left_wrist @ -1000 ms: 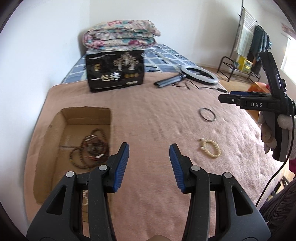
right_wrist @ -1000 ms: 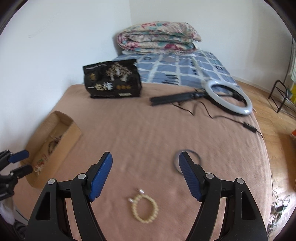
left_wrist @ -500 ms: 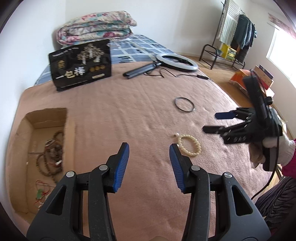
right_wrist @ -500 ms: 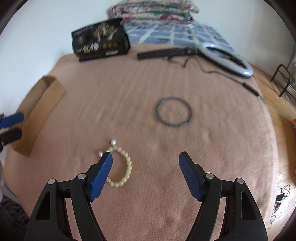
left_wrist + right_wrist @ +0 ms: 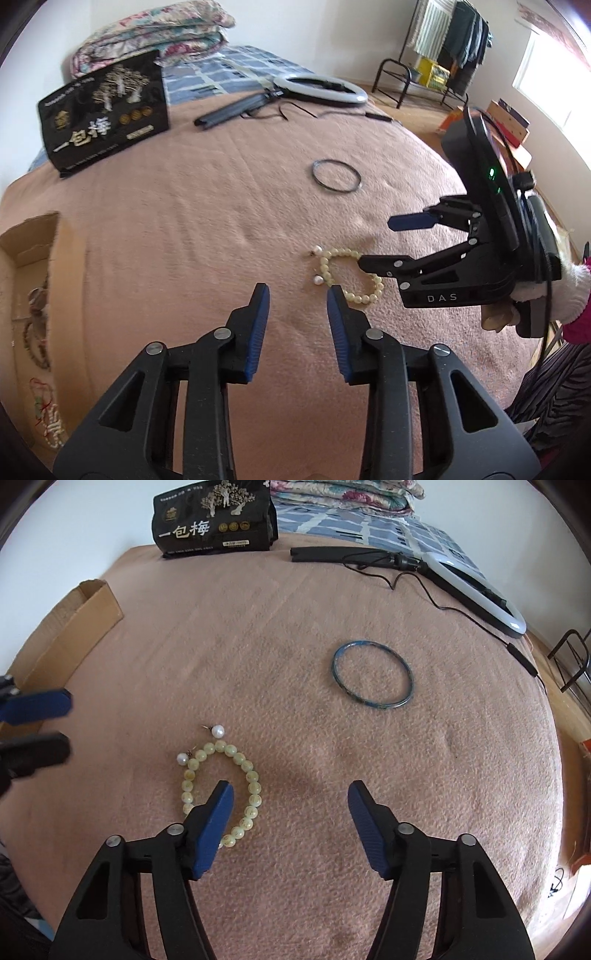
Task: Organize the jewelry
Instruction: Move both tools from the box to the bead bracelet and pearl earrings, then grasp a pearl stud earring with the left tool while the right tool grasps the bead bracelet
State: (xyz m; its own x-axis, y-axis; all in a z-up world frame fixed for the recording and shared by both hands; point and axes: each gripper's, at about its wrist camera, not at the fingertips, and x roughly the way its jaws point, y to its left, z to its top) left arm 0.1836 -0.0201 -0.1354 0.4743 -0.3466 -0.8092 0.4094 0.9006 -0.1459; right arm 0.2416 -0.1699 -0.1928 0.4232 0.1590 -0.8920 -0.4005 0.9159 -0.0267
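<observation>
A pale yellow bead bracelet (image 5: 246, 775) lies on the pink blanket with two pearl earrings (image 5: 217, 732) beside it. It also shows in the left wrist view (image 5: 334, 254). A thin blue bangle (image 5: 372, 674) lies farther back; it shows in the left wrist view too (image 5: 336, 175). My right gripper (image 5: 290, 794) is open, low over the blanket, its left finger over the bracelet. My left gripper (image 5: 297, 295) is open and empty just short of the bracelet. A cardboard box (image 5: 26, 295) at the left holds several bead strings.
A black snack bag (image 5: 214, 520) stands at the back. A ring light (image 5: 476, 590) with stand and cable lies at the back right. Folded quilts (image 5: 151, 33) sit on the checked bedding. The bed edge and wooden floor are at the right.
Both grippers have moved closer to the bead bracelet. The right gripper has lowered so its left finger now overlaps the bracelet. The left gripper has swung right, away from the box.
</observation>
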